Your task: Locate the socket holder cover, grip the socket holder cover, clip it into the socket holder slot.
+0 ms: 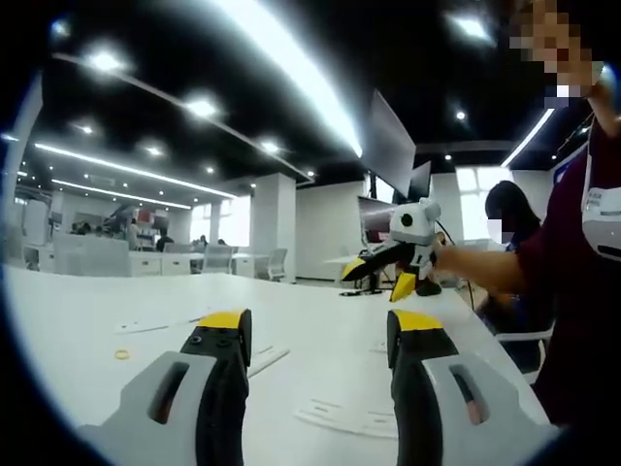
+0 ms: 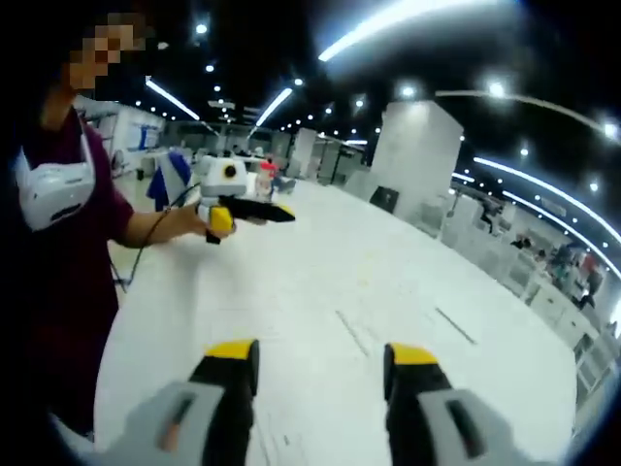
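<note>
Two handheld grippers with grey bodies and yellow-tipped black jaws are held above a wide white table (image 1: 320, 335) in a large, brightly lit office.

From the left gripper view, the left gripper (image 1: 320, 335) rises from the bottom edge with its jaws standing apart and nothing between them. On the table beyond the jaws lie several flat white plastic pieces: a curved flat piece (image 1: 344, 417) just ahead of the right jaw, a narrow strip (image 1: 267, 357) near the left jaw, and thinner strips (image 1: 155, 323) further left. Whether any of these is the socket holder cover cannot be told. A small yellow ring (image 1: 122, 354) lies on the table at the left. Across the table, the right gripper (image 1: 388, 277) is held in the air by a person in a dark red top (image 1: 582, 291); its yellow-tipped jaws are spread apart and hold nothing.

From the right gripper view, the right gripper (image 2: 320, 364) has its jaws apart over the bare tabletop, where thin strips (image 2: 349, 330) lie. At the upper left, the person's hand (image 2: 199, 221) holds the left gripper (image 2: 272, 214) above the table; its jaw state is unclear from this angle. Desks and chairs fill the background.
</note>
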Demonstrator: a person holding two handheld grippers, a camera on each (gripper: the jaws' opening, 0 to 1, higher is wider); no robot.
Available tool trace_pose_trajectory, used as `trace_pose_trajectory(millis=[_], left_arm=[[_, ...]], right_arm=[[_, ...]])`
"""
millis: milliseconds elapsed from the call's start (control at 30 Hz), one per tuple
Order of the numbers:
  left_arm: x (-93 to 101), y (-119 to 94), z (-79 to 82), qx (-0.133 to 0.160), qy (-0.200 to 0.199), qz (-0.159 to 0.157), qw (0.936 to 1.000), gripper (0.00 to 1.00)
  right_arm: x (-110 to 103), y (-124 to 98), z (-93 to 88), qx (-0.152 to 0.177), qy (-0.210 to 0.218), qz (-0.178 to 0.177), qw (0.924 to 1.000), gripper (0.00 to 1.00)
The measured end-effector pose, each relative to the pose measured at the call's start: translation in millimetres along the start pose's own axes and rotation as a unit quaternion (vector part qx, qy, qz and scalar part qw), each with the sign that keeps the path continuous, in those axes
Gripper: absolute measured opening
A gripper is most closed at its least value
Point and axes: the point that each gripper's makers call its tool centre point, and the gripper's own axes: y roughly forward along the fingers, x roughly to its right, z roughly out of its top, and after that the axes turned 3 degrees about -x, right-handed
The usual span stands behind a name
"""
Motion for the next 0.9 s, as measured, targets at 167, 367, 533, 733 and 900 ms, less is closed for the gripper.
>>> trace_pose_trajectory(millis=[167,367,533,733,900], left_arm=[[0.1,0.4,-1.8,-0.003,0.0,-0.001,1.0,0.57],[0.6,0.6,-4.0,-0.006,0.0,-0.002,1.0,0.57],[0.4,0.4,-6.3,-0.01,-0.001,-0.001,1.0,0.57],[1.7,0.3,-6.6,-0.011,0.0,-0.004,0.9999,0.57],[1.8,-0.3,-6.7,-0.011,0.001,-0.004,0.9999,0.57]], right_arm=[[-4.3,0.4,-26.7,-0.066,-0.003,0.045,0.9968,0.51],[-8.4,-2.4,-51.1,-0.151,-0.025,0.086,0.9844,0.49],[-15.3,-6.8,-65.2,-0.206,-0.036,0.124,0.9699,0.47],[-16.1,-7.9,-86.3,-0.279,-0.074,0.141,0.9471,0.43],[-21.1,-6.4,-92.0,-0.299,-0.076,0.155,0.9387,0.4]])
